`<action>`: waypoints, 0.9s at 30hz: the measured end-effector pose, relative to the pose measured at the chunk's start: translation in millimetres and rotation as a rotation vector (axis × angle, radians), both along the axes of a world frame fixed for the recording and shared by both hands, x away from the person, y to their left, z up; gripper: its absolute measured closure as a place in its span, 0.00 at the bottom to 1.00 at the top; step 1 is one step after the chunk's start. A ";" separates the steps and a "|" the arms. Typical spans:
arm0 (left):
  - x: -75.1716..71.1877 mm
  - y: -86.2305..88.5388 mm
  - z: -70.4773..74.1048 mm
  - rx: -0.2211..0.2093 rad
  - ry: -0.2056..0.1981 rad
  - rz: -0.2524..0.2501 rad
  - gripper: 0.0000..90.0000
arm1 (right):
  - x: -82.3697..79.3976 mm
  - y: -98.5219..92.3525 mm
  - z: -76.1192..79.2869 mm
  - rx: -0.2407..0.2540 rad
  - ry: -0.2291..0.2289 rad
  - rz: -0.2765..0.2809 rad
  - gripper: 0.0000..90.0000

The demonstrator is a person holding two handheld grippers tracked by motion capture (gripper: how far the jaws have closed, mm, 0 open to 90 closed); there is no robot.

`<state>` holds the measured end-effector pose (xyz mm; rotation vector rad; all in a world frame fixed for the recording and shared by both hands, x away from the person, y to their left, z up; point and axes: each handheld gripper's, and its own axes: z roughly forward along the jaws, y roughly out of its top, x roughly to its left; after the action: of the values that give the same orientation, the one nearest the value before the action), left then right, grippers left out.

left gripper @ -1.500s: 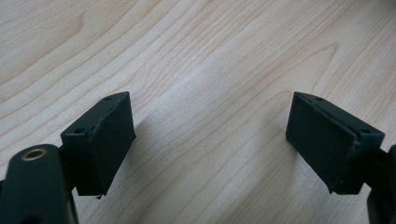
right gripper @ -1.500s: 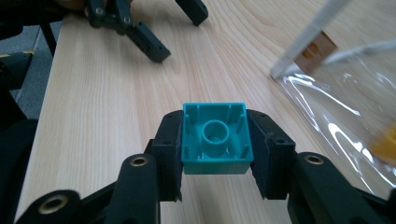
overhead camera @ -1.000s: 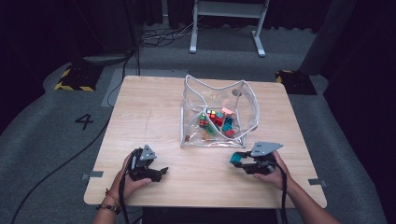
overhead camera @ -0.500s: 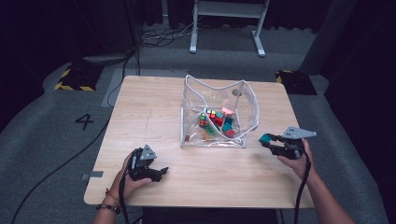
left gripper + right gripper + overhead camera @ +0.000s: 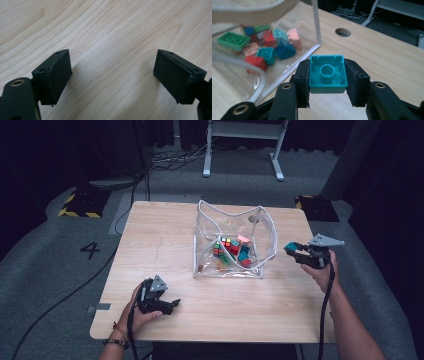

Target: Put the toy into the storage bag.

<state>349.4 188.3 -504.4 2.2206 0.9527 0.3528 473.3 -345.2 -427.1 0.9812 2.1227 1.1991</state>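
Nearest me, low in the high view left of centre, my left gripper (image 5: 167, 304) rests on the table (image 5: 160, 240), jaws spread wide with nothing but bare wood between them; that hand lies flat and low, pointing right across the board.

Further up, at the right edge of the high view, my right gripper (image 5: 327, 82) is clamped on a teal brick (image 5: 327, 74), hollow underside facing the camera, both pads pressed on its side walls. My right hand (image 5: 322, 270) holds it raised above the table's right margin, jaws pointing left toward the clear bag (image 5: 260, 220).

Beyond, mid-frame, the bag stands open with the loose bricks (image 5: 231, 251) heaped inside. To drop this one well, I judge I should carry it over the bag's near rim, clear the white piping, and only then loosen my grip above the heap.
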 end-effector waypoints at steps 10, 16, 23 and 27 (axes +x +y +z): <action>0.0 0.0 0.0 0.000 0.000 0.000 0.17 | 24.3 5.4 40.9 -0.014 -0.043 -0.020 0.66; 0.0 0.0 0.0 0.000 -0.001 0.000 0.17 | 29.3 13.3 61.5 -0.017 -0.065 0.001 0.66; 0.0 0.0 0.0 0.000 0.000 0.000 0.17 | 28.1 23.2 82.2 -0.019 -0.096 0.016 0.66; 0.0 0.0 -0.1 0.000 -0.001 0.000 0.17 | 24.0 27.9 96.0 -0.013 -0.120 0.041 0.66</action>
<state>349.4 188.3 -504.4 2.2198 0.9525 0.3540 497.3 -317.3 -331.1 0.8427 2.0626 1.2311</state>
